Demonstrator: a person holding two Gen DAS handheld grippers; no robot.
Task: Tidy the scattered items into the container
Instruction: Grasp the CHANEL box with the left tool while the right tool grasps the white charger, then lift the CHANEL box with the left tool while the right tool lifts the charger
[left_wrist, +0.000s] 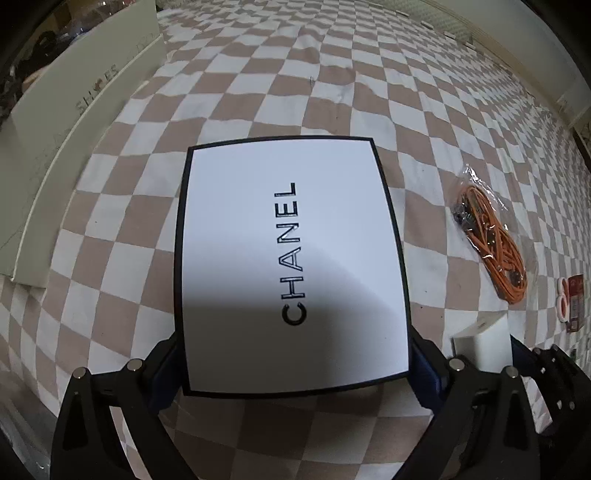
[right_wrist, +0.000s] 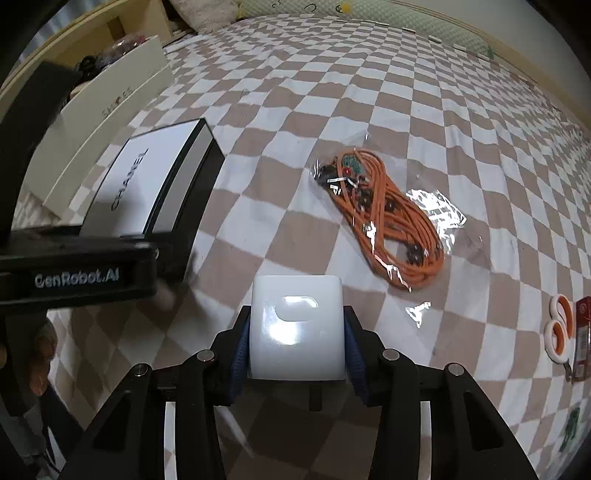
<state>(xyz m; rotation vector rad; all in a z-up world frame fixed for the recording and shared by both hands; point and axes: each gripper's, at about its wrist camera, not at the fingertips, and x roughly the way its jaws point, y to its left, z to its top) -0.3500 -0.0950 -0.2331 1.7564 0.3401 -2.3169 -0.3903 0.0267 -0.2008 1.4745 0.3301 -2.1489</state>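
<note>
L gripper (left_wrist: 295, 365) fingers clamped on Chanel box (left_wrist: 291, 258); R gripper (right_wrist: 295, 354) clamped on white charger (right_wrist: 296, 328). Keep both level, clear shoe box (right_wrist: 110, 96) rim before release.

The Chanel box (left_wrist: 291, 266) sits between the left jaws. The shoebox (left_wrist: 74, 122) lies ahead and to their left on the bed (left_wrist: 280, 74). The small box (right_wrist: 297, 328) sits between the right jaws; the bagged cord (right_wrist: 384, 218) lies ahead to their right, the scissors (right_wrist: 559, 332) farther right.
</note>
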